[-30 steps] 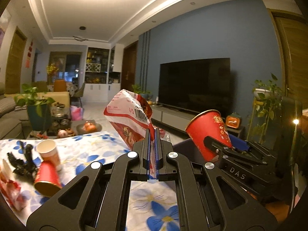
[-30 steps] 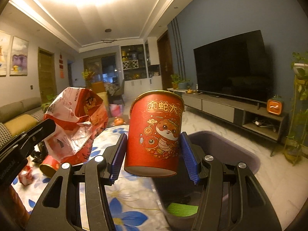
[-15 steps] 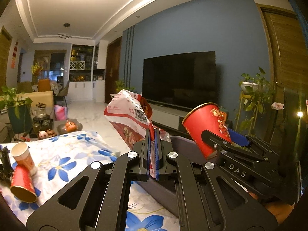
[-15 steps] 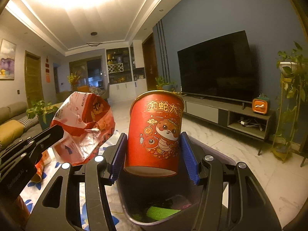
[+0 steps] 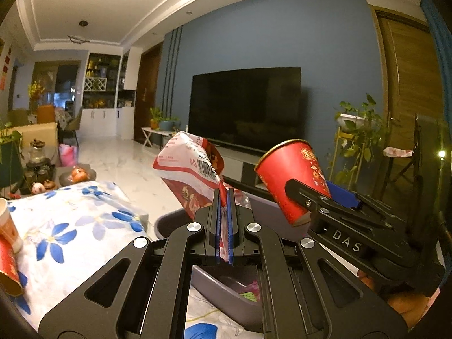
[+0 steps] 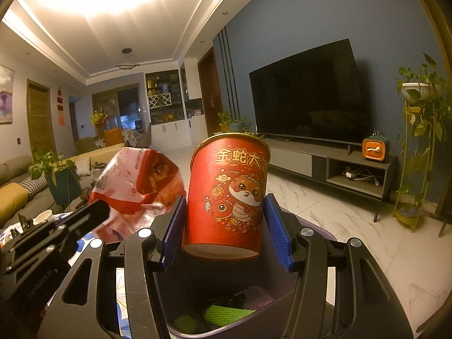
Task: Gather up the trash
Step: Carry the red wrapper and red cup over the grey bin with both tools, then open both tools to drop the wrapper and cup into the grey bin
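My left gripper (image 5: pixel 223 197) is shut on a crumpled red and white snack wrapper (image 5: pixel 189 175), held above the near rim of a grey bin (image 5: pixel 226 291). The wrapper also shows in the right wrist view (image 6: pixel 135 186). My right gripper (image 6: pixel 226 226) is shut on a red paper cup (image 6: pixel 228 195) with a cartoon print, held upright over the open bin (image 6: pixel 316 293). The cup (image 5: pixel 291 180) and right gripper show at the right of the left wrist view. Green trash (image 6: pixel 226 312) lies inside the bin.
A table with a blue-flowered cloth (image 5: pixel 70 226) lies to the left, with a white cup (image 5: pixel 7 226) and a red cup (image 5: pixel 8 271) at its left edge. A TV (image 6: pixel 308 96) on a low stand and potted plants (image 6: pixel 421 130) stand beyond on a marble floor.
Both grippers have moved right, from over the table to over the bin, each still holding its item. The table's cups have slid toward the left edge of view.
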Action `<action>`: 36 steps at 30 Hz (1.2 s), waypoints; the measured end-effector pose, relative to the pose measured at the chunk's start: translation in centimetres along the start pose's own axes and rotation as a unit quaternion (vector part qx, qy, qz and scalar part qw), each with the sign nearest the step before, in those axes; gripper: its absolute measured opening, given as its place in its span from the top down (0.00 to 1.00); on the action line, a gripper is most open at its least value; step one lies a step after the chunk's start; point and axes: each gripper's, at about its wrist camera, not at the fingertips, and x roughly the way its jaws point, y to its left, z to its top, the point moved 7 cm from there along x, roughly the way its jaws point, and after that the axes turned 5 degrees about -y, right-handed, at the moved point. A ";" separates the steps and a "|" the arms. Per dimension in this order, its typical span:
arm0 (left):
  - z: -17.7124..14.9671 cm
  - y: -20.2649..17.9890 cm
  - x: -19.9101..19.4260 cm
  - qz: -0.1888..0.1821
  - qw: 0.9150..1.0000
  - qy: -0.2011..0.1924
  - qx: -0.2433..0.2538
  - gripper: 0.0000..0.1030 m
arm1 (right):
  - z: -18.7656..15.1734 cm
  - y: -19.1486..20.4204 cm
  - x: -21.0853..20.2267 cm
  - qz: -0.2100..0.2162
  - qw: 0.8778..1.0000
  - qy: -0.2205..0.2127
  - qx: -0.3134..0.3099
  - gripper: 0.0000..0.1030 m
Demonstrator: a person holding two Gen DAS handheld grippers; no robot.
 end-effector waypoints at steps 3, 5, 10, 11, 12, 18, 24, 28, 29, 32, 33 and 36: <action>-0.4 -0.2 0.6 -0.009 1.000 0.006 -0.003 0.97 | -0.1 -0.2 0.3 -0.001 1.000 0.000 0.000 0.46; -0.6 -0.2 1.0 -0.012 1.000 0.010 -0.004 0.97 | -0.2 -0.2 0.4 -0.002 1.000 0.002 0.001 0.46; -1.3 -0.4 1.7 -0.017 1.000 0.017 -0.006 0.96 | -0.3 -0.4 0.9 -0.003 1.000 0.007 0.005 0.45; -1.4 -0.4 1.9 -0.019 1.000 0.021 -0.006 0.96 | -0.4 -0.4 1.1 -0.003 1.000 0.008 0.005 0.44; -1.6 -0.4 2.1 -0.021 0.999 0.024 -0.008 0.96 | -0.4 -0.3 1.2 -0.002 1.000 0.009 0.005 0.44; -2.6 0.4 2.8 -0.024 0.999 0.043 -0.014 0.63 | -1.0 -1.0 1.7 -0.004 1.000 0.017 0.020 0.34; -3.0 2.8 1.8 0.016 0.998 0.036 -0.044 0.33 | -0.8 -1.3 1.0 -0.010 1.000 0.012 0.020 0.34; -3.0 4.8 -0.1 0.058 0.996 0.027 -0.063 0.24 | -0.6 -1.0 0.1 -0.013 1.000 0.002 0.015 0.32; -2.9 5.1 -0.6 0.068 0.995 0.026 -0.063 0.22 | -0.6 -1.0 -0.1 -0.011 1.000 0.000 0.015 0.31; -3.0 6.7 -2.6 0.114 0.991 0.023 -0.065 0.15 | -0.7 -0.4 -0.9 -0.007 1.000 -0.004 0.018 0.28; -3.1 7.4 -3.4 0.132 0.989 0.023 -0.066 0.15 | -0.8 -0.1 -1.0 -0.004 1.000 -0.004 0.017 0.28; -3.3 9.2 -5.6 0.174 0.982 0.024 -0.070 0.14 | -1.1 0.9 -1.6 0.004 1.000 -0.003 0.010 0.28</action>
